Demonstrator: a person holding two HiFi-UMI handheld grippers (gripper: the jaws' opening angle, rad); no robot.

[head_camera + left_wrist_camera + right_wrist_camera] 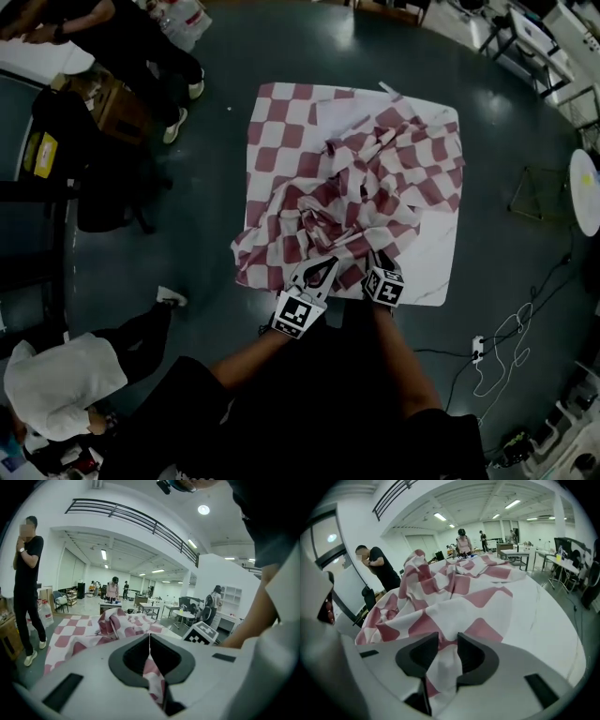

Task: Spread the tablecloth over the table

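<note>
Dark grey workshop floor with bystanders at the edges and a white square table in the middle. Red-and-white checked tablecloth heaped there in a crumpled pile, flat only toward the far left corner, with bare tabletop at the near right. Left gripper clamped tight on a fold at the near edge. Right gripper just beside it, jaws apart around a loose fold, not pinching it. Risk of dragging the whole bundle sideways, perhaps off the near edge, if pulled by the left hold alone. Risk too of twists and a lopsided spread from closing the right on a mid-fold rather than a hem.
</note>
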